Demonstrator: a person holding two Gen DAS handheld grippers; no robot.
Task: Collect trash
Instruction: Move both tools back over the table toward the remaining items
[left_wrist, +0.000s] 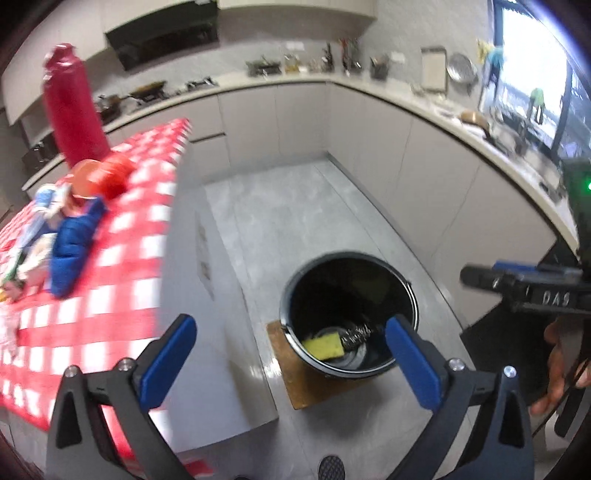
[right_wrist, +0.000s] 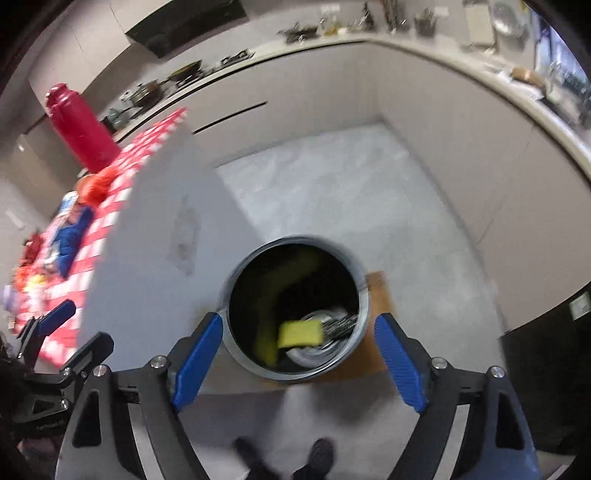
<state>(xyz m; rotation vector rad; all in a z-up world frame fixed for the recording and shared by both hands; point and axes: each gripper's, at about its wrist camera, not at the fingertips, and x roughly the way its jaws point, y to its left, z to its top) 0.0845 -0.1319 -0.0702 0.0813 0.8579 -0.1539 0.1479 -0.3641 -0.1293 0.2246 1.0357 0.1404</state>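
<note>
Above the bin (right_wrist: 295, 310): right tongs (right_wrist: 299, 362) hanging spread wide, nothing between the blue pads; left tongs (left_wrist: 291, 362) likewise gaping and carrying nothing. Inside the bin: a yellow sponge (right_wrist: 300, 333) lying on a metal scourer (right_wrist: 340, 325), with a yellow banana peel (right_wrist: 269, 332) leaning along the wall. Step judged: a drop-off finishing. Beyond the bin, up on the checked counter (left_wrist: 122, 280): a blue wrapper (left_wrist: 74, 247) and mixed litter waiting beside a red bottle (left_wrist: 72, 107). Next move calling for swinging back to that pile.

Yellow sponge (left_wrist: 325, 345) (black bucket (left_wrist: 295, 295))
</note>
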